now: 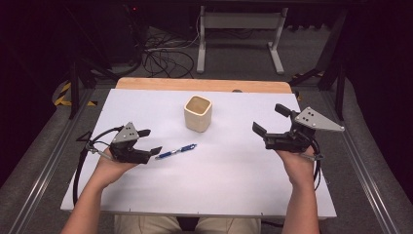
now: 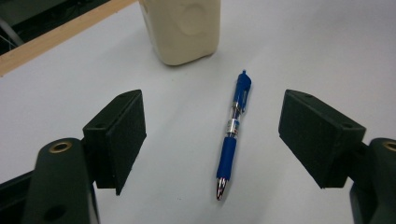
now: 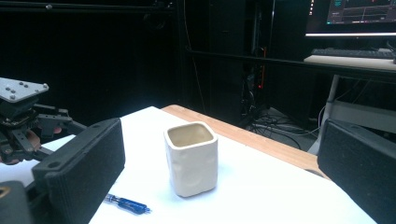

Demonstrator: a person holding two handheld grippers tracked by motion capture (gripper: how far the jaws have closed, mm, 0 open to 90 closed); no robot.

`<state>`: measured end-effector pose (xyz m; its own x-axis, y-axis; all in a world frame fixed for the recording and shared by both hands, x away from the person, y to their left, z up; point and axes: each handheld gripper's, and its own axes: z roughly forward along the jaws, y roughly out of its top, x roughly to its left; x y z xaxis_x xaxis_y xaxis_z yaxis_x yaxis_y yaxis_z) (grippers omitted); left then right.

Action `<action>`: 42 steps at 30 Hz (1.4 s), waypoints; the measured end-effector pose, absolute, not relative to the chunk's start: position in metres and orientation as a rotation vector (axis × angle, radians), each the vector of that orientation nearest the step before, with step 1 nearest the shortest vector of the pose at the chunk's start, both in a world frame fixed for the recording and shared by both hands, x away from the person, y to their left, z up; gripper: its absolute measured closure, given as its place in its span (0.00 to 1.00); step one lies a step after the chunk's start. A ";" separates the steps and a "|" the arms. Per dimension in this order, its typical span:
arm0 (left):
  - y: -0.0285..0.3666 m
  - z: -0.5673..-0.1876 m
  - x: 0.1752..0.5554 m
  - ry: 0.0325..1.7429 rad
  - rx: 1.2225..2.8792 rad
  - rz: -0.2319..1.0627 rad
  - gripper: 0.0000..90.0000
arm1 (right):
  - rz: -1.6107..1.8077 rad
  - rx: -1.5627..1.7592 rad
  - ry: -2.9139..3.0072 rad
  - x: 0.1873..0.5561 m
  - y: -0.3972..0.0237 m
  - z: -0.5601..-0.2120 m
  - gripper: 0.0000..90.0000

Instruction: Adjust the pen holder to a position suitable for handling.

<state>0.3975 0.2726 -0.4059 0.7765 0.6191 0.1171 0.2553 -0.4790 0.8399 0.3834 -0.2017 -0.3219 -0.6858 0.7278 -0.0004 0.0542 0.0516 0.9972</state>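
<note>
Blue pen (image 2: 232,132) | flat between left tongs (image 2: 212,140), untouched | both tongs released

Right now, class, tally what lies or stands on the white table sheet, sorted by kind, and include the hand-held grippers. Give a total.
Pens: 1, the blue pen
Cups: 1, the cream cup
Grippers: 2, the left gripper and the right gripper, both with jaws apart and holding nothing
Total: 4
</note>
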 end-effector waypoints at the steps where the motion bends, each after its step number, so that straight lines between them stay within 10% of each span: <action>1: 0.272 -0.407 0.398 0.648 2.083 0.513 0.27 | 1.683 0.783 1.814 0.383 -0.202 -0.322 0.02; 42: 0.253 -0.451 0.413 0.666 2.325 0.446 0.52 | 1.667 0.771 1.857 0.387 -0.194 -0.325 0.02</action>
<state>0.4132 0.2534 -0.4509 0.8112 0.5693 0.1334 0.3408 -0.6457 0.6833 0.3873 -0.1944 -0.3252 -0.7005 0.7136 -0.0083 0.0686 0.0789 0.9945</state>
